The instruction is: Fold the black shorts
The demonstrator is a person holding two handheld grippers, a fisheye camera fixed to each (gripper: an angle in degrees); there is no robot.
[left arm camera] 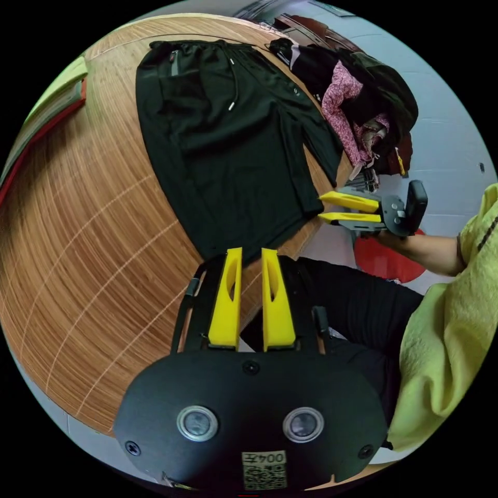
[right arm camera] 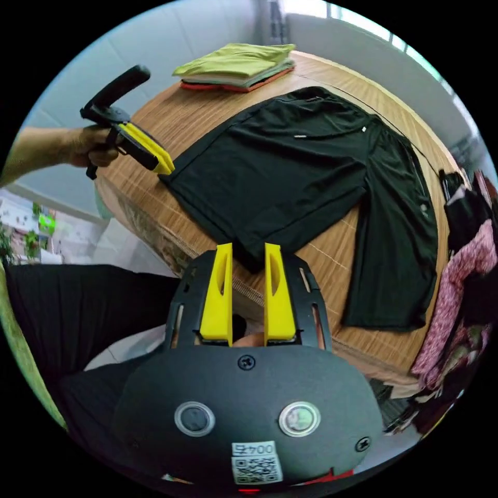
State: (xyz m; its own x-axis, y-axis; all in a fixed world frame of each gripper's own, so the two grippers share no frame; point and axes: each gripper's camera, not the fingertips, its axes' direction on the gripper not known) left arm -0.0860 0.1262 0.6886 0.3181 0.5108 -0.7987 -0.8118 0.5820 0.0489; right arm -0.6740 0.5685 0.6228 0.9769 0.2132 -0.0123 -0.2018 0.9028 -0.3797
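Observation:
The black shorts [left arm camera: 233, 145] [right arm camera: 290, 176] lie spread flat on a round wooden table [left arm camera: 93, 233] [right arm camera: 192, 111], the waistband with its drawstring on the far side and both legs pointing toward the near edge. My left gripper [left arm camera: 251, 252] [right arm camera: 168, 167] stands open, its tips at one outer corner of a leg hem. My right gripper [right arm camera: 248, 247] [left arm camera: 321, 206] is open too, with its tips at the same leg's other hem corner by the table edge. Neither pair of jaws presses on the cloth.
A stack of folded clothes [right arm camera: 238, 65] [left arm camera: 52, 104], green on top, sits at the table's far side. A loose pile of dark and pink garments [left arm camera: 363, 93] [right arm camera: 467, 270] lies beside the other leg. The person's yellow-green sleeve [left arm camera: 451, 321] and black trousers [left arm camera: 358, 306] are close by.

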